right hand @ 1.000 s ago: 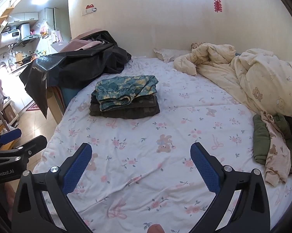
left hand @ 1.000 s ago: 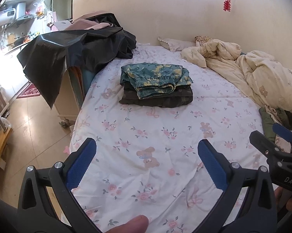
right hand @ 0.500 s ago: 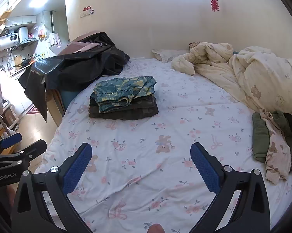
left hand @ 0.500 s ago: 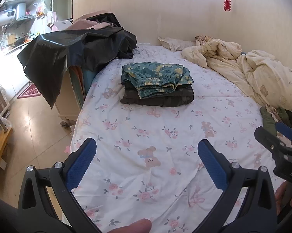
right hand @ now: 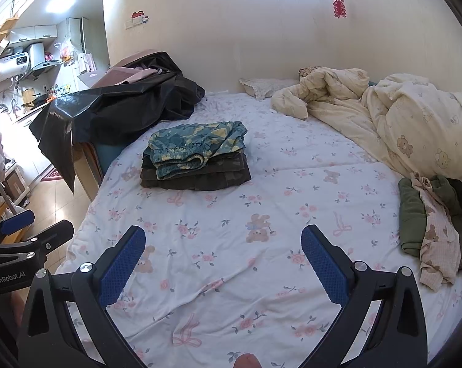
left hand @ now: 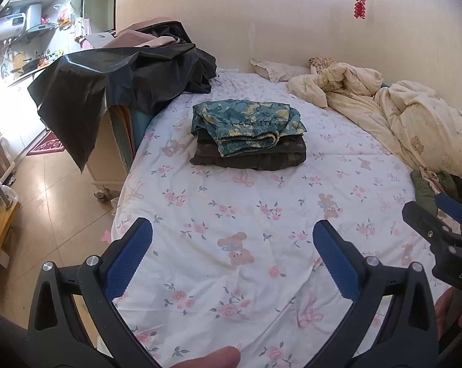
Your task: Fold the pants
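Both your grippers hang over the bare sheet [right hand: 218,214] with jaws spread wide and nothing in them: the left gripper [left hand: 232,259] and the right gripper [right hand: 223,260]. Two folded pants sit in a stack [right hand: 194,156] further up the bed, apparently done. The unfolded pile [right hand: 430,217] lies at the right edge of the bed, near your right gripper: green pants under a pale bear-print piece. Expect soft, limp, light cloth that sags and drags the piece beneath with it. Pinch the top piece at its waistband, one corner per gripper, and lift it clear before spreading it flat.
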`<state>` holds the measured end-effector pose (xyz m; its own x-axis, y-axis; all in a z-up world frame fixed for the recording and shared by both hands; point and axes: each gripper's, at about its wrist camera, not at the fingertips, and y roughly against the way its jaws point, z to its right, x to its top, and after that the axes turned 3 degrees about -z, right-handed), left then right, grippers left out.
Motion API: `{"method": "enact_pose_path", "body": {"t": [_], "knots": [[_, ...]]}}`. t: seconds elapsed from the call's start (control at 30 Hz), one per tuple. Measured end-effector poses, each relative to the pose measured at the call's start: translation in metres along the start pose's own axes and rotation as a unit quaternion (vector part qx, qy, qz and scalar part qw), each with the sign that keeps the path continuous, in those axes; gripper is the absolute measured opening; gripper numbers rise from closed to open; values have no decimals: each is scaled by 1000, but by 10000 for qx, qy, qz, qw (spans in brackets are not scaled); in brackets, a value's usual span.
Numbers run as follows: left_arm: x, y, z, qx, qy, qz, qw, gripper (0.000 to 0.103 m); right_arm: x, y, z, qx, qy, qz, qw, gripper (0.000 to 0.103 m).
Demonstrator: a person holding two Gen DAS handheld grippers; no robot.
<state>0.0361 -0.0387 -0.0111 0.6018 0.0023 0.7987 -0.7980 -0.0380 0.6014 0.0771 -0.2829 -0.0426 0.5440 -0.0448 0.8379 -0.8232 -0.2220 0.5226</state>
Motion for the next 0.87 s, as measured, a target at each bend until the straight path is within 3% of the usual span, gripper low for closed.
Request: {"method": "enact_pose_path", "body": {"t": [0.87], "knots": [[1, 2, 0, -15, -11, 4, 10000, 103, 1, 0, 1, 30, -10, -27, 10000, 103]]}}
